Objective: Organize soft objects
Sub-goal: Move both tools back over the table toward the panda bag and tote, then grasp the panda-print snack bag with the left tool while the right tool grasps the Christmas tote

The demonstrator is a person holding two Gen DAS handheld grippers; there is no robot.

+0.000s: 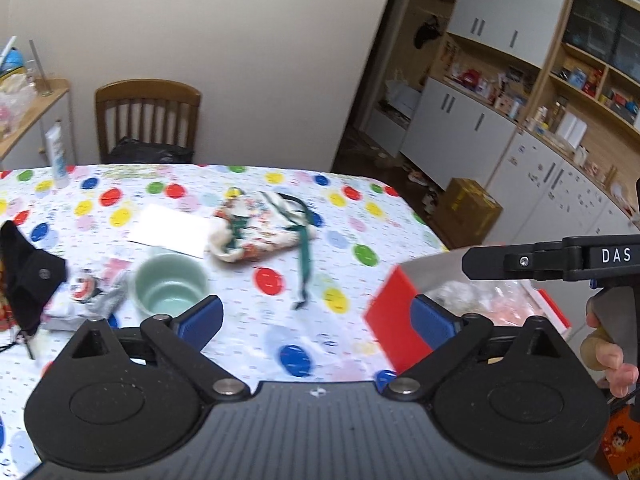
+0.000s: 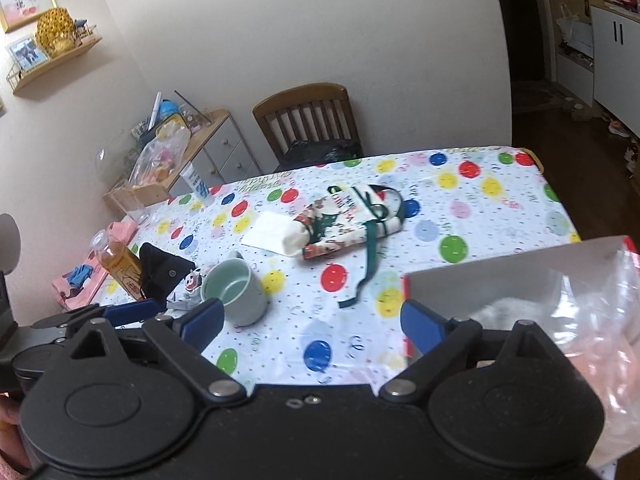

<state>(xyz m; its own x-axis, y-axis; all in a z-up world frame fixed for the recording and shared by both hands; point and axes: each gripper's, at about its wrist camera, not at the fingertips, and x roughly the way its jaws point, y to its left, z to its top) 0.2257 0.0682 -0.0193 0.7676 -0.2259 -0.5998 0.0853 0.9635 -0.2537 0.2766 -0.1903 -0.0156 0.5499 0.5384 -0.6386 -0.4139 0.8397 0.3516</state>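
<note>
Polka-dot plastic tablecloth [image 2: 452, 200], glossy. Rolled Christmas-print fabric bundle [image 2: 344, 224], green ribbon trailing, lies ahead of both tongs; partial "MER" lettering. Left gripper [image 1: 316, 316] and right gripper [image 2: 312, 320]: blue ribbed pads wide apart, empty. Other tool marked "DAS".

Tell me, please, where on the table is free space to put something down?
Free: the cloth between the green mug, the red box and the bundle's green ribbon; also the far right corner behind the patterned fabric bundle. Crowded: the left side, around the mug, black pouch and orange bottle.
</note>
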